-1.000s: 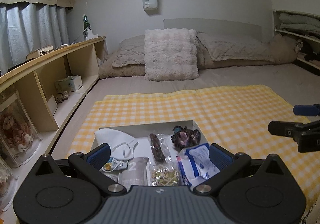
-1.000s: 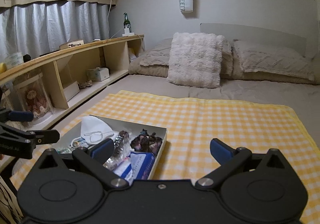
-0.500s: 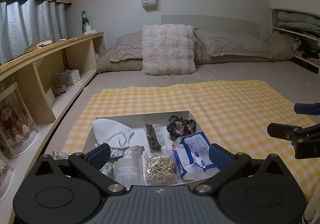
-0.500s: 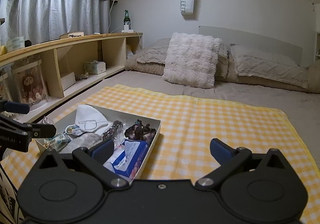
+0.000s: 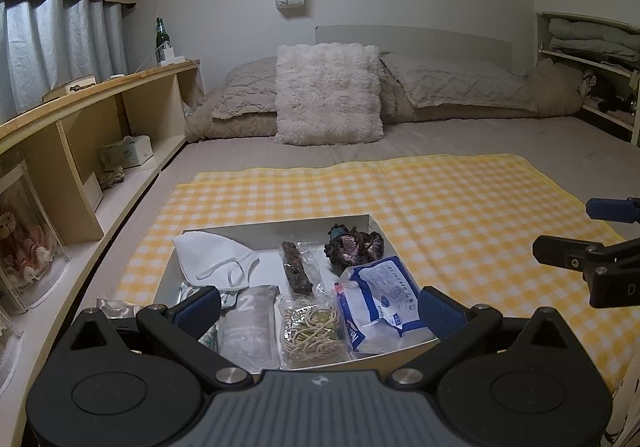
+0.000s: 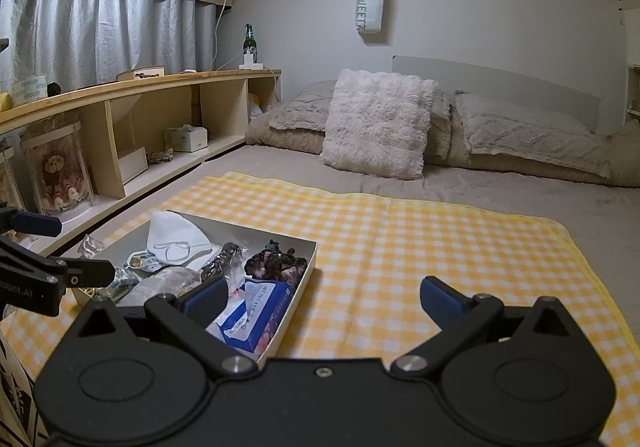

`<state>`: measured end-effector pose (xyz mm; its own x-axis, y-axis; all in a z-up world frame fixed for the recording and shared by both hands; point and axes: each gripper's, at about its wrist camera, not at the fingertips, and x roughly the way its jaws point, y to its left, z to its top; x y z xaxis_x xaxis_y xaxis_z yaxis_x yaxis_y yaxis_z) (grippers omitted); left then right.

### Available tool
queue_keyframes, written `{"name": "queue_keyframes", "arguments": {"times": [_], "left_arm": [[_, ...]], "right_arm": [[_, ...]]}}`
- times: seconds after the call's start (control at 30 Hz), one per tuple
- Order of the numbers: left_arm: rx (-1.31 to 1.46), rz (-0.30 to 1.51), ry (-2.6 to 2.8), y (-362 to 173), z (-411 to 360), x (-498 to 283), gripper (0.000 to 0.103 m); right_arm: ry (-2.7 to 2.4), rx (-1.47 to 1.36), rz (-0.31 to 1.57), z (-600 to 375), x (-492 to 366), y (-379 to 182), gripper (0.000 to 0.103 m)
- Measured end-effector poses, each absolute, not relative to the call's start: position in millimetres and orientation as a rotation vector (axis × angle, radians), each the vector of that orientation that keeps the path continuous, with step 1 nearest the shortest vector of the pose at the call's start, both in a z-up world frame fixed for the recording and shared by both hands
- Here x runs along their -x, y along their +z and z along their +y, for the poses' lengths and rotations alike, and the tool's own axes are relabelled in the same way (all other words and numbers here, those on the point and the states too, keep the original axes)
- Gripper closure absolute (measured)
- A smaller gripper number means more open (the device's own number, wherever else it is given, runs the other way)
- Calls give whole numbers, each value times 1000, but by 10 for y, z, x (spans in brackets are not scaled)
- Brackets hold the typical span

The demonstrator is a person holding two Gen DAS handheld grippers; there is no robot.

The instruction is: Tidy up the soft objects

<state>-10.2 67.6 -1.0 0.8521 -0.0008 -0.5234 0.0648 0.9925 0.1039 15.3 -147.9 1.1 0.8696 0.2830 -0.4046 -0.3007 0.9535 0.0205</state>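
Soft items fill a shallow white tray [image 5: 256, 228] at the near left corner of the yellow checked cloth [image 5: 440, 207]: folded white mask [image 5: 208, 255], crinkled scrunchie [image 5: 354, 245], blue-white tissue pack [image 5: 380, 295]. Left gripper [image 5: 318, 309] and right gripper [image 6: 324, 297] both spread wide, empty; cloth right of tray bare

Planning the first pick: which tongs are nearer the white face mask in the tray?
Left. The left tongs hover over the tray beside the white face mask; the right tongs sit past the tray's far side.
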Motion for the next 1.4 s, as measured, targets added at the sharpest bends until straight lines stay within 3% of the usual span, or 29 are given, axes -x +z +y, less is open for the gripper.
{"name": "queue_keyframes", "arguments": {"times": [1.4], "left_arm": [[-121,548,-38,4,711,103,0]], "right_arm": [[306,62,416,-1450,-128,7,0]]}}
